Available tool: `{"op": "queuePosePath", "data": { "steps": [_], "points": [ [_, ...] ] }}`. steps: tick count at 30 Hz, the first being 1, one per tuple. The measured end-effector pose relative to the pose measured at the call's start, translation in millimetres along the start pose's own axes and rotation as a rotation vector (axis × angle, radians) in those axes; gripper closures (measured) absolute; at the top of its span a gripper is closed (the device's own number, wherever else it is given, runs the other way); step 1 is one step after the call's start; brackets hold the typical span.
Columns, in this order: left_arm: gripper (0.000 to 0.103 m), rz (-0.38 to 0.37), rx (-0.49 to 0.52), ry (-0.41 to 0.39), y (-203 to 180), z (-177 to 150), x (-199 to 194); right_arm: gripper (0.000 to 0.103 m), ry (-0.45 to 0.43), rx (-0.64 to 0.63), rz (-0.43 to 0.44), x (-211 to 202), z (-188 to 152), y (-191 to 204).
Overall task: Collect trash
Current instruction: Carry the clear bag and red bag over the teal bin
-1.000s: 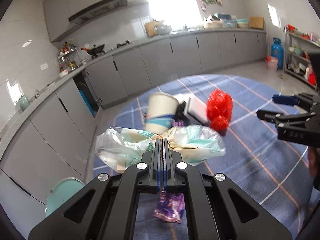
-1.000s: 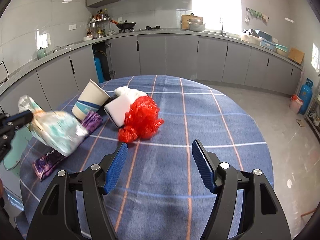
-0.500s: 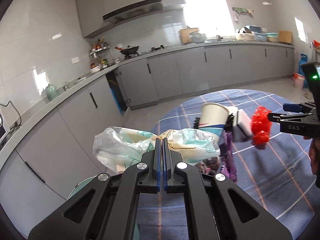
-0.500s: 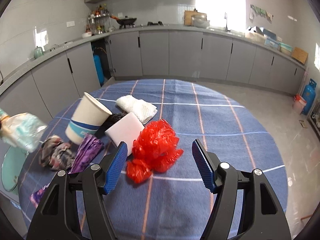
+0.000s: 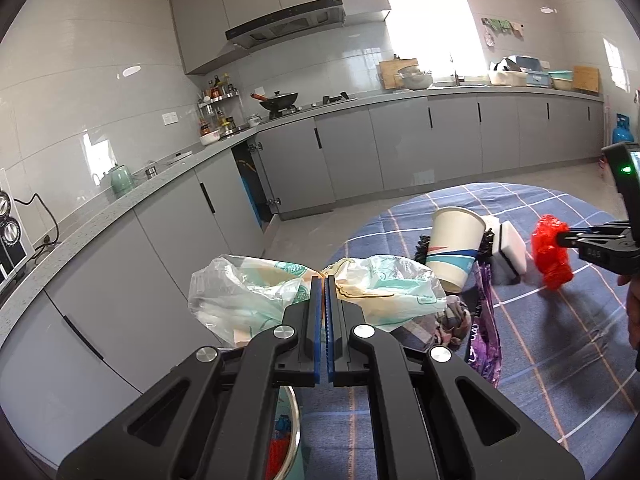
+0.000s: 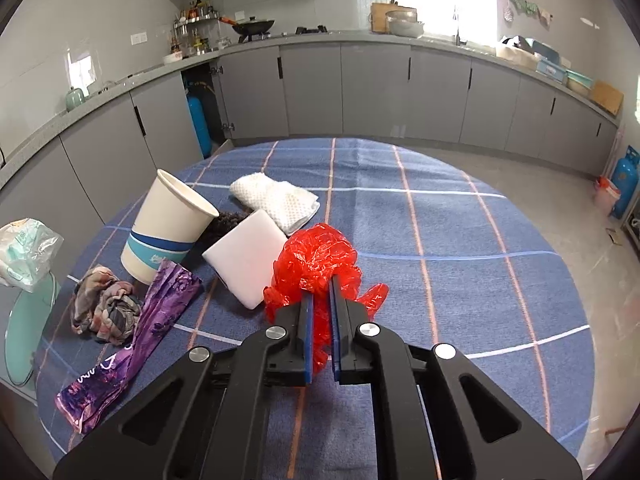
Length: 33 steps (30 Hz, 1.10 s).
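In the left wrist view, the left gripper (image 5: 324,292) has its jaws clenched on a crumpled clear plastic bag (image 5: 256,300) with pale green print, which bulges out on both sides of the pads. The bag hangs off the bench's edge above a pale green bin (image 5: 286,432) whose metal rim shows below the gripper, probably so it can be let go straight into it. Further right on the bench (image 5: 560,360), covered in a blue checked cloth, lie a tipped paper cup (image 5: 454,252), a white sponge block (image 5: 508,252) and a purple wrapper (image 5: 486,328). At the far right the right gripper (image 5: 560,236) pinches a red plastic bag (image 5: 550,252). In the right wrist view, the right gripper (image 6: 320,312) has just been closing its jaws, and the red plastic bag (image 6: 316,260) now sits between them, its lower folds squeezed by the blue pads while the bulk puffs out beyond the tips. The bag appears to rest on the bench (image 6: 460,280) yet, so I judge this a fresh grasp with the lift to come. Just left of it lie the white sponge block (image 6: 248,256), the paper cup (image 6: 168,224) on its side, a white cloth (image 6: 276,200), the purple wrapper (image 6: 132,344) and a bunched rag (image 6: 104,308). The clear plastic bag (image 6: 26,252) shows at the left edge above the bin (image 6: 28,332).
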<state>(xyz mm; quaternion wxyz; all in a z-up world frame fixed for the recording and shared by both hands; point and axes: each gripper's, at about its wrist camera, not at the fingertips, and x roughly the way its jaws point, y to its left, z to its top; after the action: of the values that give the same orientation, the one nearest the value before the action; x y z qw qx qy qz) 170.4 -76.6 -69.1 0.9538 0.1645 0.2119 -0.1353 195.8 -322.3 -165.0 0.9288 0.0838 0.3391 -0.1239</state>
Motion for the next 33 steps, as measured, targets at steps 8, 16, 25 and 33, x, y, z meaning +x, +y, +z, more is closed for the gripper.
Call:
{"op": "queuePosePath", "data": {
  "steps": [8,16,25,33],
  "points": [
    [0.101,0.064,-0.012,-0.004,21.1,-4.6,-11.3,0.096,-0.086,-0.040,0.037,-47.4,-0.1,22.1],
    [0.101,0.123,-0.036,0.017,51.3,-20.6,-21.6,0.096,-0.117,-0.105,0.137,-63.4,1.4,71.0],
    [0.101,0.181,-0.075,0.034,78.7,-32.4,-28.7,0.096,-0.112,-0.181,0.229,-65.8,0.1,131.2],
    [0.101,0.229,-0.076,0.039,101.5,-39.8,-35.5,0.096,-0.114,-0.237,0.277,-68.0,-0.3,168.9]
  ]
}}
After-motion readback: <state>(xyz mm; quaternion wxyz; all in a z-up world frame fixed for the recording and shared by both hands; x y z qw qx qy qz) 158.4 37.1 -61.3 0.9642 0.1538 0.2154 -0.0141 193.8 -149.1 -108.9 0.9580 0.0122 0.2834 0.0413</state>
